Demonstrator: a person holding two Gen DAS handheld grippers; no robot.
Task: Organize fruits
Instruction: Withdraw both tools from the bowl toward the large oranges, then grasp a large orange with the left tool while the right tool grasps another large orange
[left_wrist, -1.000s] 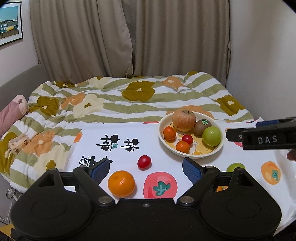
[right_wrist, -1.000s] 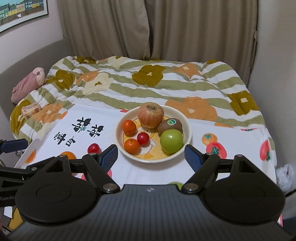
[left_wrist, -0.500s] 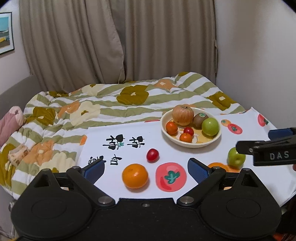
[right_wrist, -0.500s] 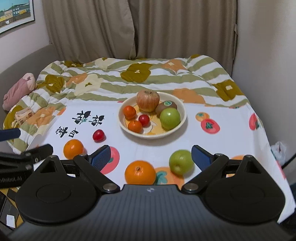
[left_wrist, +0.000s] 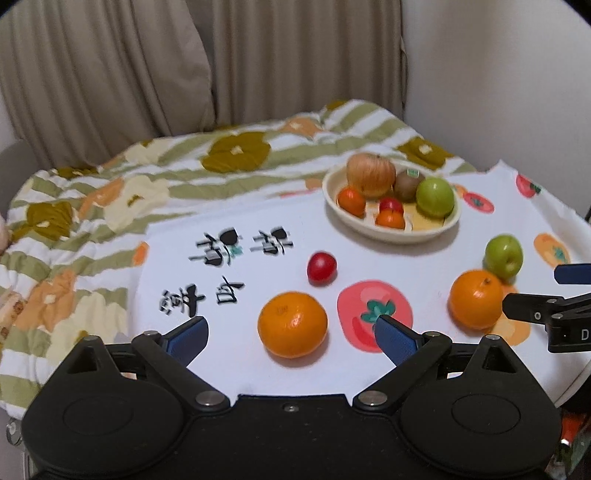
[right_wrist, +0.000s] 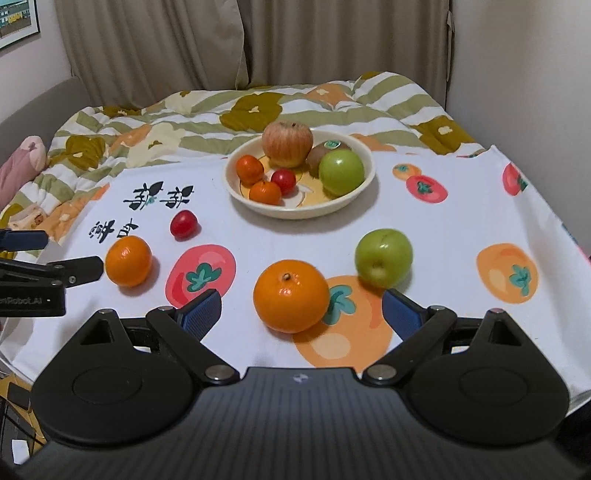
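— Fingers? — Left gripper (left_wrist: 291, 334) spread, empty, behind an orange (left_wrist: 292, 324) near the worktop's (right_wrist: 461, 221) front edge; right gripper (right_wrist: 302, 308) spread around a second orange (right_wrist: 291, 295).
— Other fruit? — Green apple (right_wrist: 383, 257) beside it; bowl (right_wrist: 354, 197) of fruit toward the far edge.

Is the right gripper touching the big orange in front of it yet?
Apart. In the right wrist view the right gripper is open, and white cloth shows between each blue pad and the orange.

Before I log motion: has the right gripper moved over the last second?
Yes. The right gripper has backed away from the bowl, now framing the near orange.
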